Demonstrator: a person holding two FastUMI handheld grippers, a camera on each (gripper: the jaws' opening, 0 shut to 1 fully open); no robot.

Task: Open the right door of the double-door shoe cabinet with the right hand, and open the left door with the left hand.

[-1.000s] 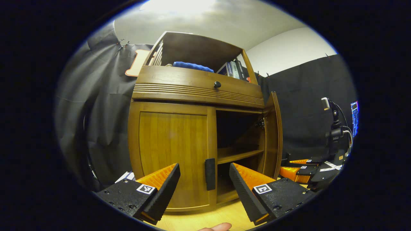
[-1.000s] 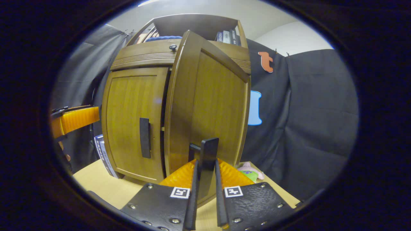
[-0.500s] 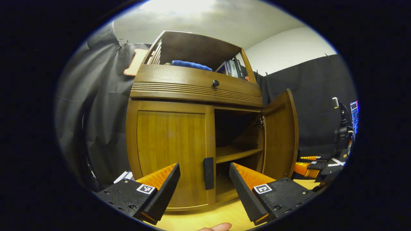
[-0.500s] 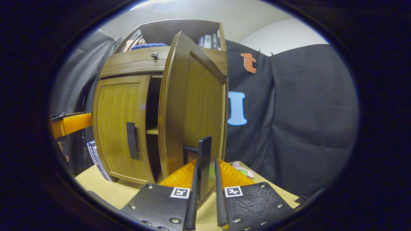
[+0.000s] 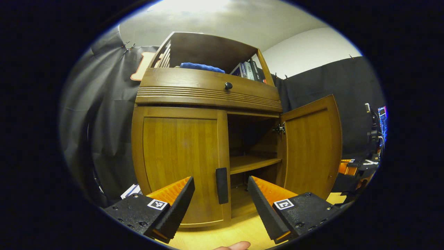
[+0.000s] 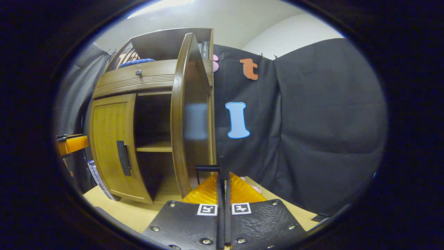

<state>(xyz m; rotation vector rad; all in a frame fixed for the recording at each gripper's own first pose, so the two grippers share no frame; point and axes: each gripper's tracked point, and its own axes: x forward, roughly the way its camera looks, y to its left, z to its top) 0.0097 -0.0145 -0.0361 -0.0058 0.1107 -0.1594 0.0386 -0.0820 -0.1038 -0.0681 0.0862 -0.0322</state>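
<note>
Wooden shoe cabinet (image 5: 208, 93) – right door (image 5: 310, 149) swung wide, left door (image 5: 180, 163) flat shut.
Your right gripper (image 6: 223, 198) is clamped edge-on around the right door's handle (image 6: 222, 173). Your left gripper (image 5: 220, 199) hangs just before the left door's handle (image 5: 222, 185), jaws wide apart – bare tabletop (image 5: 222, 234) lies beneath them.

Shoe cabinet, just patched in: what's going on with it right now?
The right gripper is shut on the right door's handle, with the right door swung wide open and the shelf inside exposed. The left door is closed. The left gripper is open, its fingers either side of the left door's handle, not yet gripping it.
</note>
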